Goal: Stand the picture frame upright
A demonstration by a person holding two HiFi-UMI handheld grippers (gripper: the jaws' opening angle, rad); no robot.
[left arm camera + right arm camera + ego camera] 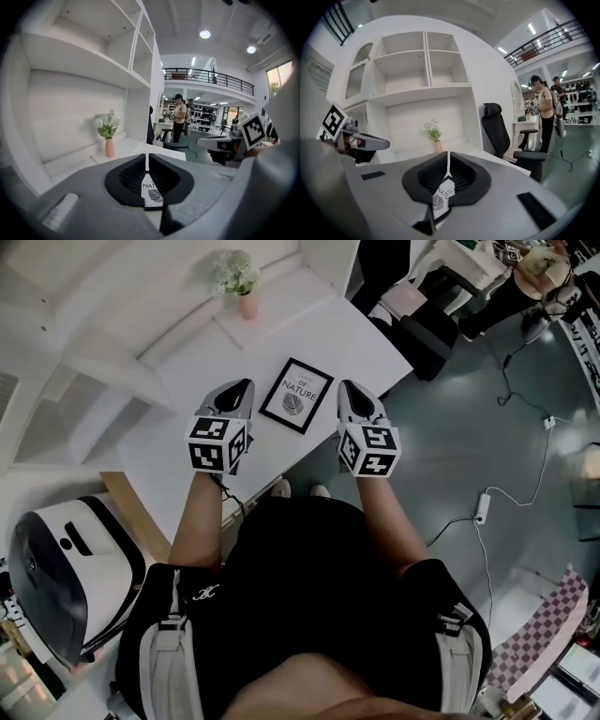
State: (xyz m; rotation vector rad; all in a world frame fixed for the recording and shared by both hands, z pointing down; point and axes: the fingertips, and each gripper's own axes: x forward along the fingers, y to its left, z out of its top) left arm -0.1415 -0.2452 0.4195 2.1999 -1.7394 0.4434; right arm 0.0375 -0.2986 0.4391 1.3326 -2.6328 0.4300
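A black-framed picture [296, 395] with a leaf print lies flat on the white desk [375, 338], face up. My left gripper [236, 390] hovers just left of the frame, its jaws shut with nothing between them. To the right of the frame my right gripper [347, 390] is shut and empty too. In the left gripper view the picture frame [151, 192] shows through the slit of the jaws, below and ahead. The right gripper view likewise shows the picture frame [440, 197] behind its closed jaws.
A pink vase of white flowers [239, 282] stands at the back of the desk under white shelves [93, 47]. A black office chair [499, 131] sits by the desk's right end. A white helmet-like object [56, 568] rests at lower left. People stand far off [179, 117].
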